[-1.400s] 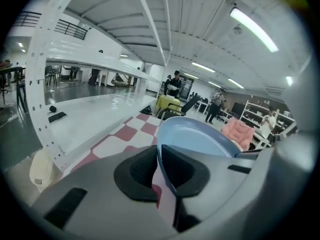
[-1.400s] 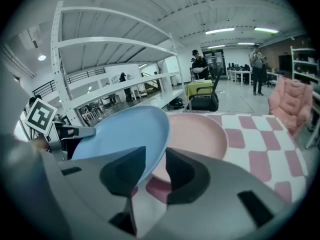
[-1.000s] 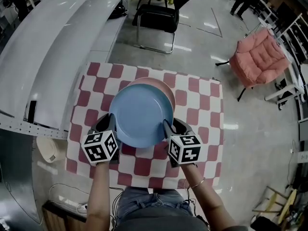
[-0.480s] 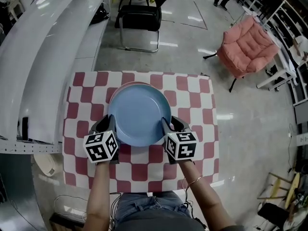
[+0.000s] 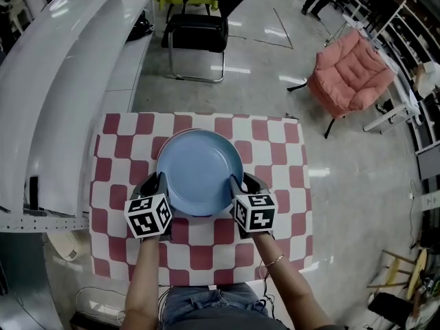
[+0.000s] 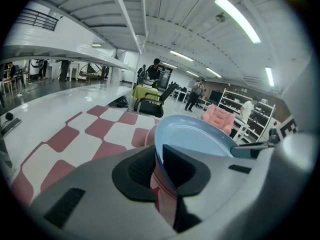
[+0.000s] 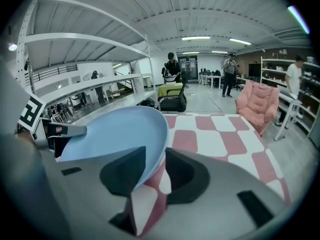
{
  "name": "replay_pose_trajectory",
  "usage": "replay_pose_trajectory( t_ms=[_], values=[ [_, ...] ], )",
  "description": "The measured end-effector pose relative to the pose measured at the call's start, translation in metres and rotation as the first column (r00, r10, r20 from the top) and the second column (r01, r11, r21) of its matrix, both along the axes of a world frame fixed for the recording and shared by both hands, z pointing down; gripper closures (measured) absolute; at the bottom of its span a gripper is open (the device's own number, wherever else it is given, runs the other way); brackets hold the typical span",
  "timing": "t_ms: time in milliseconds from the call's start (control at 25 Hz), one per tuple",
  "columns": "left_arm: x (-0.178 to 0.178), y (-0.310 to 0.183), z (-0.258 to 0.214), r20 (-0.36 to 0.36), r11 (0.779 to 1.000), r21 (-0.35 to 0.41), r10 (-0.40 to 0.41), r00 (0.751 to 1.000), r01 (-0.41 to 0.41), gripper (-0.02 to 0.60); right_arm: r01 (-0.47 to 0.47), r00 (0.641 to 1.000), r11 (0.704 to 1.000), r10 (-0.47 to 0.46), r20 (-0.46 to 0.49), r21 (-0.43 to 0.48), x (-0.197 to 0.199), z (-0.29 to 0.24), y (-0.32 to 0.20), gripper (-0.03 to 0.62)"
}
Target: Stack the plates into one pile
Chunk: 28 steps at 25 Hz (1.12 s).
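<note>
A light blue plate (image 5: 199, 170) is held level over the red-and-white checkered table (image 5: 282, 177). My left gripper (image 5: 159, 181) is shut on its left rim and my right gripper (image 5: 237, 182) is shut on its right rim. The pink plate lies under the blue one and is almost fully hidden; only a thin pink edge (image 6: 148, 134) shows in the left gripper view. The blue plate's rim (image 6: 192, 136) runs between the left gripper (image 6: 159, 166) jaws. In the right gripper view, the rim (image 7: 115, 134) sits between the right gripper (image 7: 155, 171) jaws.
A black chair (image 5: 196, 29) stands beyond the table's far edge, and a pink armchair (image 5: 347, 74) sits to the far right. A long white curved counter (image 5: 62, 81) runs along the left. People stand far off in the room.
Both grippers carried the blue plate over the pink plate. The pink rim that showed at the upper right is now covered.
</note>
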<state>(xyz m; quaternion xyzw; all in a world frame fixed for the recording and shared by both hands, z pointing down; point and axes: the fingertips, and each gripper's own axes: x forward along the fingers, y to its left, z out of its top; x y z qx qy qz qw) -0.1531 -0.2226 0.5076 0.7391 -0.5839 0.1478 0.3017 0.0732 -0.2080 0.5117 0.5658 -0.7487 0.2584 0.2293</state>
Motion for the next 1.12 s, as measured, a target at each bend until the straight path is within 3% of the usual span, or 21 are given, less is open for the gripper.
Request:
replay_pose_trajectory(
  t_ms=[1120],
  values=[
    [-0.004, -0.017, 0.012, 0.05, 1.0, 0.004, -0.002, 0.999, 0.002, 0.508, 0.022, 0.996, 1.0, -0.022, -0.091, -0.008, -0.004, 0.021, -0.026, 0.471]
  ],
)
